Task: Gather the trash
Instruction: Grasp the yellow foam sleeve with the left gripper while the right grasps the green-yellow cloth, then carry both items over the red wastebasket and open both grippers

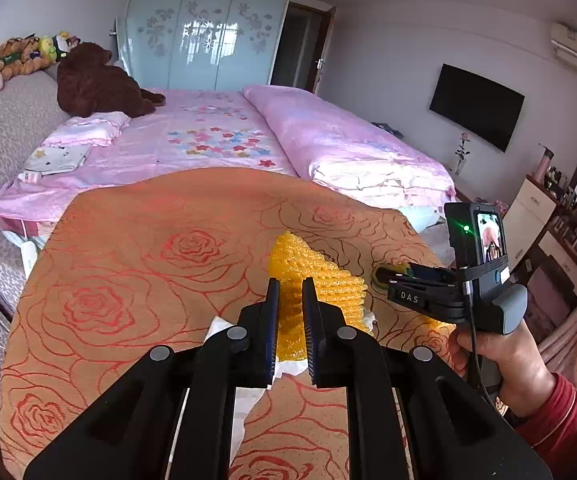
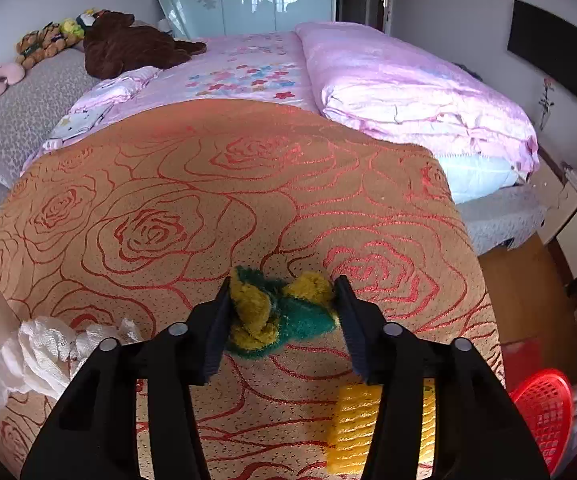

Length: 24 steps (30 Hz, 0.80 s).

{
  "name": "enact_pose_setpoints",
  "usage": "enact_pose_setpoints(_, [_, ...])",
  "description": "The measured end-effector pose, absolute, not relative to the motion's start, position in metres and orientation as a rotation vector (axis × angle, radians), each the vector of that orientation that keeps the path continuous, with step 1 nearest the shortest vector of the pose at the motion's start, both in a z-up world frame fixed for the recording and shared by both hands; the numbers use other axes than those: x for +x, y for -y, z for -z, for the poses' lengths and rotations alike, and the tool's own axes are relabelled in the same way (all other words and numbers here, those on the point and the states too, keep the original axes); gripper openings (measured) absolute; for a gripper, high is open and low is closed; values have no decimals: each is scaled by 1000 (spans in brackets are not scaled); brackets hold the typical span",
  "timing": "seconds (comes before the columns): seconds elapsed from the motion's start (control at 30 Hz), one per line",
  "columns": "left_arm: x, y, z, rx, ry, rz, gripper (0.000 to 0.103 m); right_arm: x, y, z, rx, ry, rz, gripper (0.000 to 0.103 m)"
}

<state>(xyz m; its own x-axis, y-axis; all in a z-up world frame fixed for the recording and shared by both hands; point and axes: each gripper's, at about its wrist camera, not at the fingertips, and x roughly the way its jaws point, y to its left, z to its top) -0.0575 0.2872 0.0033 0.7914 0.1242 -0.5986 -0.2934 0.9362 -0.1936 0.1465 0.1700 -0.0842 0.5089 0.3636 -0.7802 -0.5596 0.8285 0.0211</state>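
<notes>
Between the jaws of our right gripper point(image 2: 282, 312) lies the crumpled yellow-and-green scrap point(image 2: 276, 312), resting on the rose-patterned counter point(image 2: 168, 200). Its long axis runs crosswise, from one pad to the other, so the jaws already straddle it end to end. The pads seem to touch its two ends; we judge this a grip just taking hold, though how firmly we cannot tell. No sideways correction looks needed; the next move, as we read it, is a lift.

Our left gripper point(image 1: 290, 320) is clamped on a piece of yellow bubble wrap point(image 1: 320, 280), which sticks out forward past the fingertips. Beneath it, white crumpled tissue point(image 2: 44, 348) lies on the counter, just beside the scrap and to its left in the right wrist view.

A red basket point(image 2: 544, 412) shows low at the right, beyond the counter's edge. If that is where trash goes, our right hand is the nearer one. Another yellow ribbed piece point(image 2: 352, 428) sits on the counter under the right gripper's body.
</notes>
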Motion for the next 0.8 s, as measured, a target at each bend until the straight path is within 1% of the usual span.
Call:
enact_pose_setpoints(0.07, [-56, -285, -2, -281, -622, -226, 11, 145, -169, 83, -253, -865, -563, 42])
enact_pose_setpoints(0.17, [-55, -284, -3, -273, -623, -225, 11, 143, -163, 76, -220, -860, -569, 40])
enact_pose_setpoints(0.8, [-37, -260, -18, -242, -598, -173, 11, 103, -86, 1, -76, -694, -552, 40])
